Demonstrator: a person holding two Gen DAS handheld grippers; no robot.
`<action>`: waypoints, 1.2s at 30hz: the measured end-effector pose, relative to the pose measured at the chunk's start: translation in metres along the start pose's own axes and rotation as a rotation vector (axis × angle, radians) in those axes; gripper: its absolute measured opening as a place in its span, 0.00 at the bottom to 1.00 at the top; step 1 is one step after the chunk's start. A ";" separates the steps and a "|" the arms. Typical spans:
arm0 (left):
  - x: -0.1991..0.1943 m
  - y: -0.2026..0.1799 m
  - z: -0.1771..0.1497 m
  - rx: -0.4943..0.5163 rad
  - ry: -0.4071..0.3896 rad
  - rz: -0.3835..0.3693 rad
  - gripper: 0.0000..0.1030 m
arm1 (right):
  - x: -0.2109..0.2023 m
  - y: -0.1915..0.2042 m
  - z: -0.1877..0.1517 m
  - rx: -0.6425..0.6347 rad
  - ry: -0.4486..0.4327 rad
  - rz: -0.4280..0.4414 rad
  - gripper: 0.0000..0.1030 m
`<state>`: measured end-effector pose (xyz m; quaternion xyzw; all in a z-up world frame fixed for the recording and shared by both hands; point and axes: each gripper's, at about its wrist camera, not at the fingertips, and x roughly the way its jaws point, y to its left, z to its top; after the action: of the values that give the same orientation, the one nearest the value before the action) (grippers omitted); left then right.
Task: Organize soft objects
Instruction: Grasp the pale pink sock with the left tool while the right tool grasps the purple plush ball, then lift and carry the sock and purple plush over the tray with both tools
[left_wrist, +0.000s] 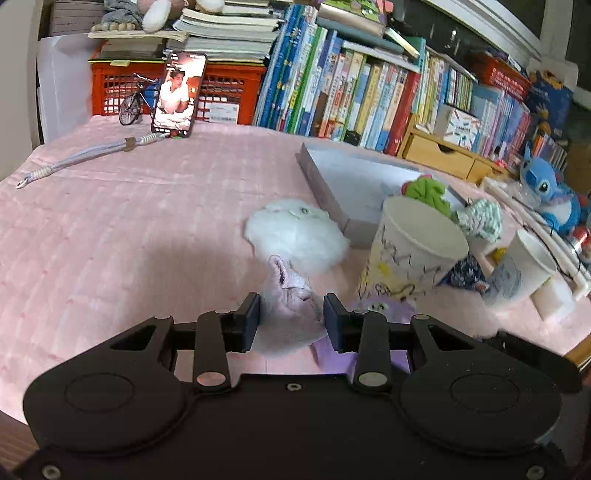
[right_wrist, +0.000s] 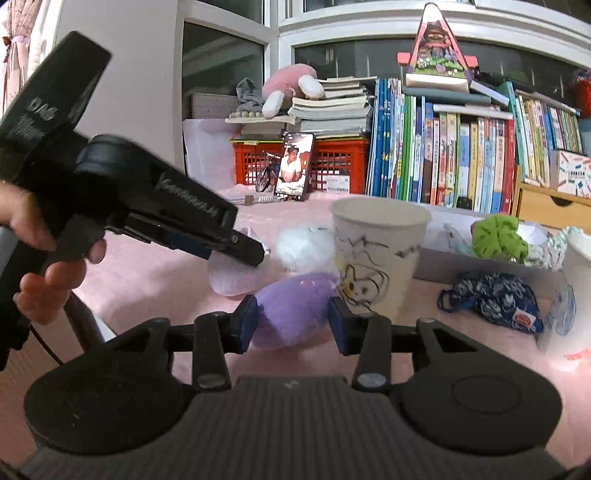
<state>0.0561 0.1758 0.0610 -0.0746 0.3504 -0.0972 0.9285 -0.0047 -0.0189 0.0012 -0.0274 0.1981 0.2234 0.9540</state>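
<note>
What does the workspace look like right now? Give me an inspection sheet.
Surface: pink cloth covers the table.
Job's things: pale pink plush, purple plush, white fluffy plush, green scrunchie, blue patterned pouch; grey tray.
Clutter: doodled paper cup upright, second cup, phone playing video.
Grippers: left gripper clamps the pale pink plush; right gripper clamps the purple plush.
Cables: corded strap lying loose on the cloth.
Surroundings: books, red crate, blue stuffed toy.
</note>
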 end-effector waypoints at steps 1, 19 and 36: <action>0.001 -0.001 -0.001 0.003 -0.001 0.007 0.35 | 0.002 -0.001 0.000 0.006 0.001 -0.002 0.57; 0.019 0.007 -0.007 -0.049 0.000 0.005 0.39 | 0.037 0.015 -0.001 -0.071 0.038 -0.033 0.83; -0.022 -0.004 0.016 -0.038 -0.130 0.032 0.31 | 0.015 0.012 0.008 -0.064 -0.005 0.032 0.64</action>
<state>0.0496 0.1787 0.0876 -0.0926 0.2922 -0.0709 0.9492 0.0052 -0.0013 0.0035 -0.0543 0.1888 0.2452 0.9494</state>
